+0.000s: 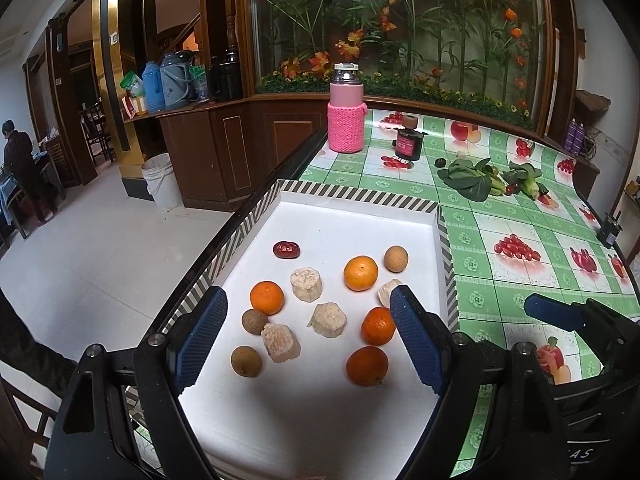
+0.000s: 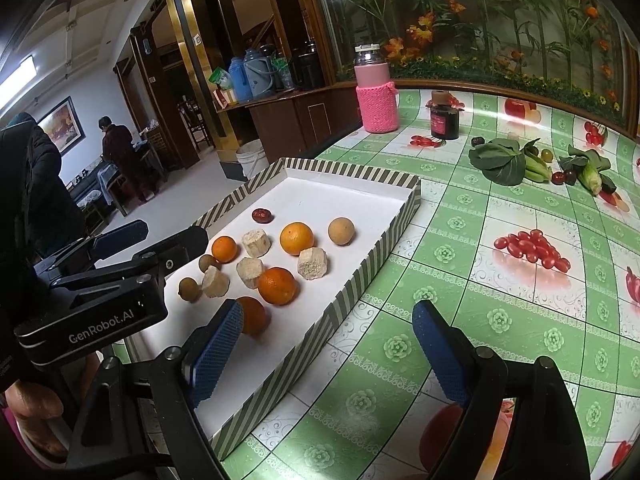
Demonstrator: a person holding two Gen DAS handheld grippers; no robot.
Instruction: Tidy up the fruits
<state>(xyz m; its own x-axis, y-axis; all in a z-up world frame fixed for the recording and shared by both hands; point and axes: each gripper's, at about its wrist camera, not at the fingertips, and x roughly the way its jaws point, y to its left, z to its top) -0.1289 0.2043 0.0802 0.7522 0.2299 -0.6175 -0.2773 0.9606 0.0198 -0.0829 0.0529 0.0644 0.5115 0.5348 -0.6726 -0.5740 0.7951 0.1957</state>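
The left gripper [image 1: 308, 336] hung above the near end of the striped tray [image 1: 360, 194], its blue pads spread wide with nothing between them. The right gripper [image 2: 328, 354] hovered just beside the tray's right wall [image 2: 360, 284], over the green tablecloth [image 2: 500, 264], equally wide and empty. In the tray lay four oranges, the nearest [image 1: 367, 365] by the left gripper's right finger, together with pale cut chunks [image 1: 306, 284], three small brown round fruits [image 1: 396, 258] and one dark red date [image 1: 286, 249] farther back. They were scattered loosely, some touching. Well apart, toward the wall, stood a pink knitted bottle [image 1: 346, 120] and a dark jar [image 1: 408, 144], with leafy greens [image 1: 472, 178] lying to their right.
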